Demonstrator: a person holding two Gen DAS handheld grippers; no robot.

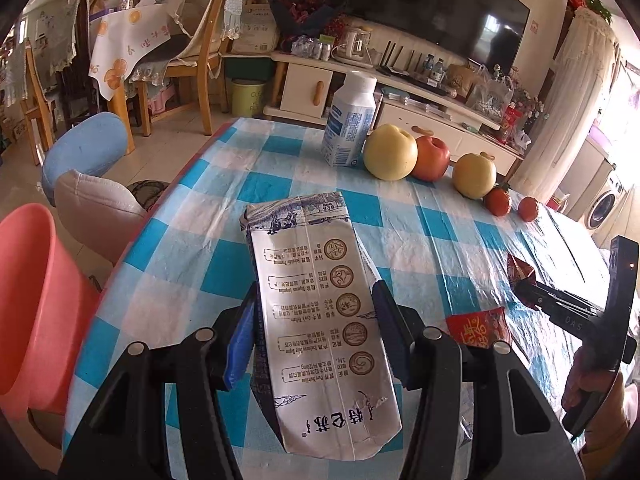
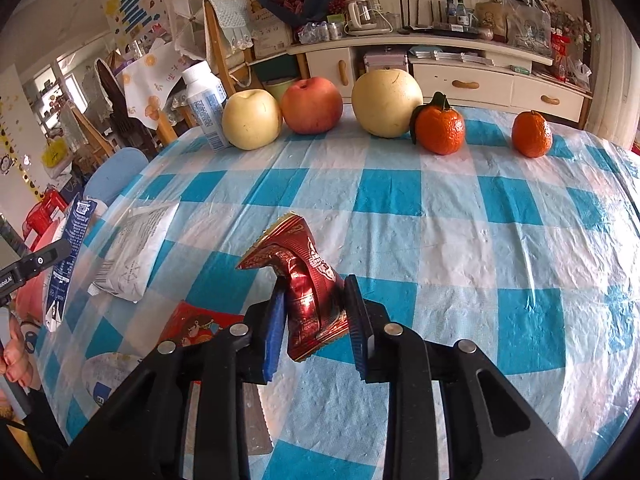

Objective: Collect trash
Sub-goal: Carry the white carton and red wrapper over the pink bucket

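A flattened silver milk carton (image 1: pixel 316 264) with printed text lies lengthwise between the pads of my left gripper (image 1: pixel 316 296), which is shut on its long sides above the checked table (image 1: pixel 192 248). In the right wrist view the same carton (image 2: pixel 68 248) shows edge-on at the far left. My right gripper (image 2: pixel 316 292) is shut on a crumpled dark red foil wrapper (image 2: pixel 308 276), whose upper end sticks out past the fingertips. That wrapper (image 1: pixel 520 270) also shows at the right edge of the left wrist view.
A white printed packet (image 2: pixel 132 252), a flat red packet (image 2: pixel 196 324) and a white-blue item (image 2: pixel 104 372) lie on the table's left part. Pears, an apple, two tangerines and a white bottle (image 2: pixel 206 100) line the far edge. A pink bin (image 1: pixel 32 300) stands beside the table.
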